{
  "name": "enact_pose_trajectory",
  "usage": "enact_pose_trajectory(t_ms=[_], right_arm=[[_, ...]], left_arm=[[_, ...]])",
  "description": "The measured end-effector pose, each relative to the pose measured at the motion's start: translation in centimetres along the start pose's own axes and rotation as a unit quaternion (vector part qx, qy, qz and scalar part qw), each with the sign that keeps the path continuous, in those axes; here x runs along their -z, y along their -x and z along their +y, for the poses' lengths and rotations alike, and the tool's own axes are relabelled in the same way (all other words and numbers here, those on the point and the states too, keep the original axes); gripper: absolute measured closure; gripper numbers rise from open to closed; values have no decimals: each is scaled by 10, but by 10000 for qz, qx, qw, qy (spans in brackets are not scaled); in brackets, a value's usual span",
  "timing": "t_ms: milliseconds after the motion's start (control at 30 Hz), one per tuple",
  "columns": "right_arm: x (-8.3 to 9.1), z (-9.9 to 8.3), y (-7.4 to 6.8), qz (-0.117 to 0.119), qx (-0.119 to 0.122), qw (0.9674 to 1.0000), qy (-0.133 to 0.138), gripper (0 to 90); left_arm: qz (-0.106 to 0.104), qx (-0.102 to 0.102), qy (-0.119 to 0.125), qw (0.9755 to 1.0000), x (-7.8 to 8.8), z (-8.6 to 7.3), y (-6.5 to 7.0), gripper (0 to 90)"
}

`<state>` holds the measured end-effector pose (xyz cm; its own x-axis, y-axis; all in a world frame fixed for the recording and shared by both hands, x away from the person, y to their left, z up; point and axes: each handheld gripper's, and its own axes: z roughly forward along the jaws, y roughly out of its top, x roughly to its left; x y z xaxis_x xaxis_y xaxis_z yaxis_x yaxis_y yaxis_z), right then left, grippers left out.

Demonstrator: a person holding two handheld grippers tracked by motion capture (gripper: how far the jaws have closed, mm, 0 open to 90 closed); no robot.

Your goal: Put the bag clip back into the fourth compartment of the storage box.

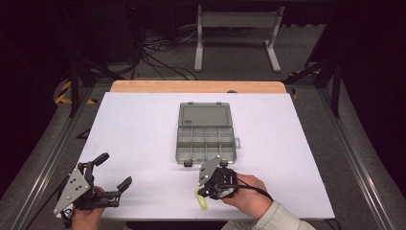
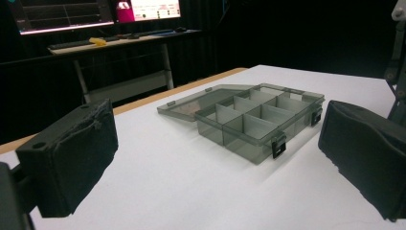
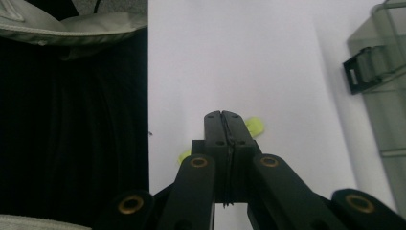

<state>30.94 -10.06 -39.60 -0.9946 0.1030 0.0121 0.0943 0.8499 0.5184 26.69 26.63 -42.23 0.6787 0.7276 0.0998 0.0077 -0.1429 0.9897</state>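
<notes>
Yellow-green strip (image 1: 203, 199) lies just in front of the open compartment box (image 1: 206, 139), pinched in my right gripper (image 3: 223, 116), whose jaws are clenched. I'd lift straight, keeping the grip firm. My left gripper (image 1: 113, 172) sits released, well left of it.

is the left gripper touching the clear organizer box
Apart. The high view shows the left gripper well left of the organizer box, with bare white table between them.

The right gripper (image 3: 224, 115) (jaws pressed together) hides most of a yellow-green strip (image 3: 255, 126).
</notes>
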Motion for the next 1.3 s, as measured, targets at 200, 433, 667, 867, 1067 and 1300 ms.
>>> enact_pose_trajectory(t_ms=[200, 433, 667, 867, 1067, 1300], right_arm=[[-15, -3, -6, 207, 4, 9998, -57, 900], [-27, -6, -10, 334, 16, 9994, -107, 900], [-36, -7, -14, 490, 40, 9985, -239, 900], [-40, -8, -15, 498, -14, 9983, -297, 900], [-38, -12, -13, 455, -65, 9984, -328, 900], [-32, -19, -9, 339, -199, 9987, -335, 900]], left_arm=[[-17, 5, -1, 10000, 0, 0, 0, 4], [-26, 4, -7, 10000, 0, 0, 0, 5], [-32, -13, -14, 10000, -1, 0, 0, 5], [-39, -10, -12, 10000, -1, 0, 0, 5], [-41, -14, -17, 10000, -1, 0, 0, 6], [-43, -11, -22, 10000, -1, 0, 0, 6]])
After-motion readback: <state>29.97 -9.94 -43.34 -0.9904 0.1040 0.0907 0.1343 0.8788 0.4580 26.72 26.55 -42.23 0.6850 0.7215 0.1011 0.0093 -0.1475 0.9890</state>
